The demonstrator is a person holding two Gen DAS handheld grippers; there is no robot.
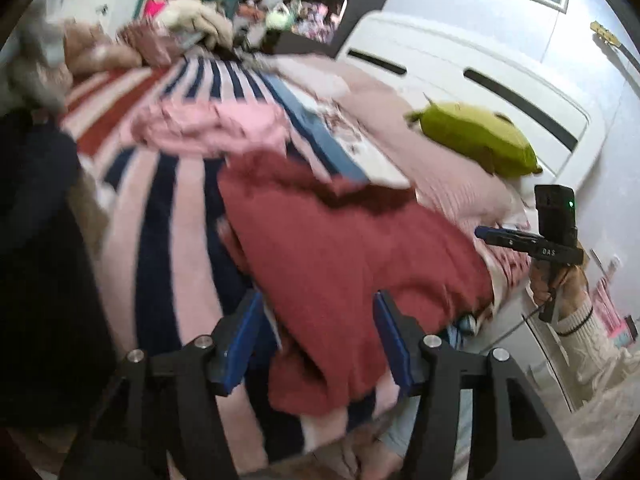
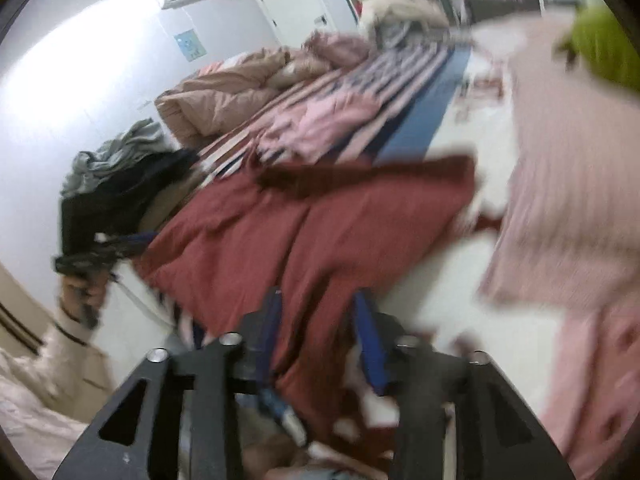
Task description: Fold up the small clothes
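A striped bed (image 1: 168,208) carries a dark red garment (image 1: 340,248) near its front edge. The left gripper (image 1: 316,344) and right gripper (image 2: 320,336) both have fingers released, straddling the garment's hem without pressing it.

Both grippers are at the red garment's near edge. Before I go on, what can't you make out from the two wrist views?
- Red garment: type and fold state unclear; motion blur in both views.
- Its near hem: left wrist view, hidden behind the left gripper; right wrist view, behind the right gripper.
- Dark pile: left wrist view, cut by the frame edge.
- Shelf items: too small, blurred.
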